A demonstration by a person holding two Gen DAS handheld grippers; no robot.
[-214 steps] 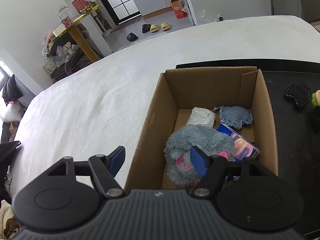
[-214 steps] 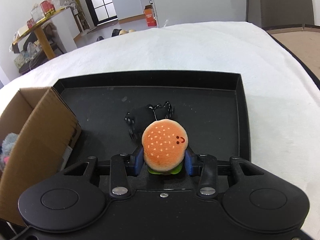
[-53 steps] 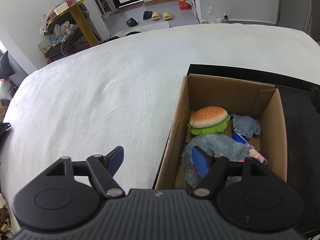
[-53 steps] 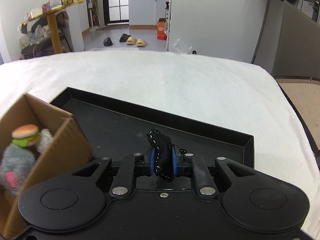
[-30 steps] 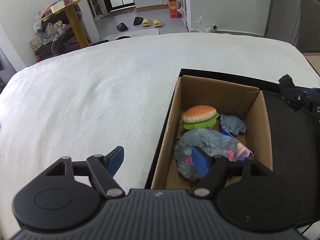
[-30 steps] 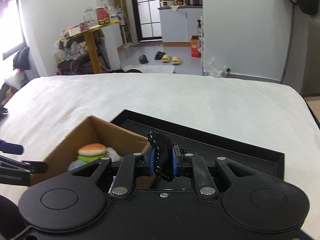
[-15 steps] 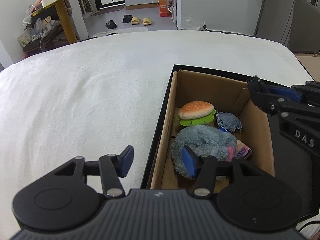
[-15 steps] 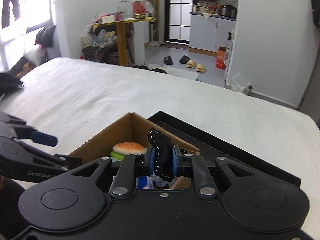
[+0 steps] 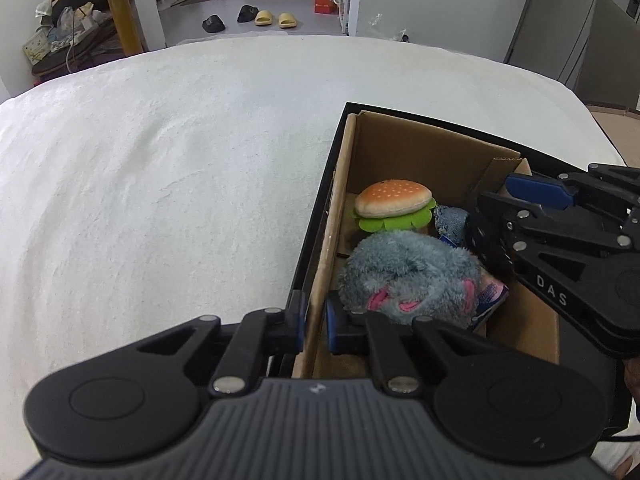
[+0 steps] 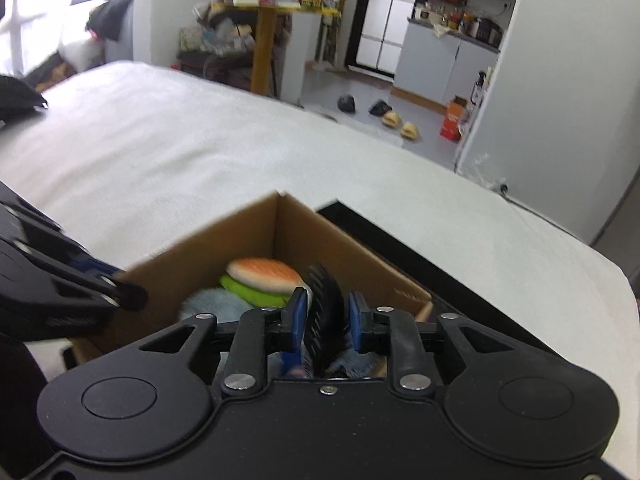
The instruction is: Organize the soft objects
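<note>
Cardboard box (image 9: 420,148) stands open at the left edge of a black tray (image 9: 320,216), which lies on a white cloth-covered surface (image 9: 180,160). Inside the box, a plush burger (image 9: 394,200) with a tan bun and green frill rests near the far end, against the left wall; a fluffy grey toy (image 9: 408,272) with pink patches fills the near half, a scrap of blue-grey cloth (image 9: 452,222) sits just right of the burger, and a printed packet (image 9: 490,294) pokes out beside the grey toy. The left gripper (image 9: 314,322) points steeply down at the box's near left corner, its blue pads pinched together on the left cardboard wall, one pad outside and one inside. The right gripper (image 10: 326,320) reaches in over the box's right wall, tilted downward, with a small black soft toy (image 10: 326,312) edged in pale stitching between its pads; the jaws are opening, a narrow gap shows on each side of the toy, and the toy is blurred, hanging above the blue-grey cloth. In the left wrist view the right gripper's dark fingers (image 9: 532,192) hover over the right side of the box.
</note>
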